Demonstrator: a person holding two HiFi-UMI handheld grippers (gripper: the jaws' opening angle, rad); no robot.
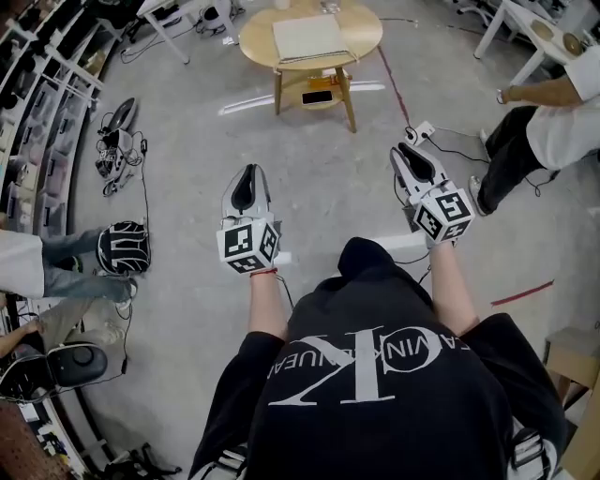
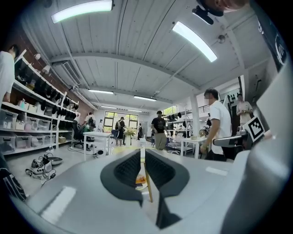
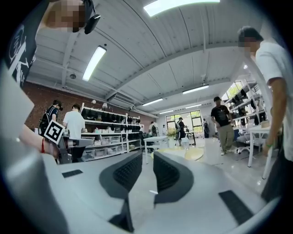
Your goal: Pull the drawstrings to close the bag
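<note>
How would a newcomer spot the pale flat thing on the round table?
Straight ahead, a round light-wood table stands on the grey floor. On its top lies a flat, square, cream piece, perhaps cloth. Unlike the small dark phone below the top, it is pale and wide.

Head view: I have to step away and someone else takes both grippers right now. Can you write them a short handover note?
Left gripper: shut, empty, held level in mid-air.
Right gripper: jaws a narrow gap apart, empty, held level.
Bag: a flat pale thing, likely the bag, lies on the round wooden table ahead, well beyond both grippers. Its drawstrings cannot be made out from here.
Done: nothing yet; neither gripper touches it.
Left: go to the table, find the drawstrings, grip them and pull the bag closed.
</note>
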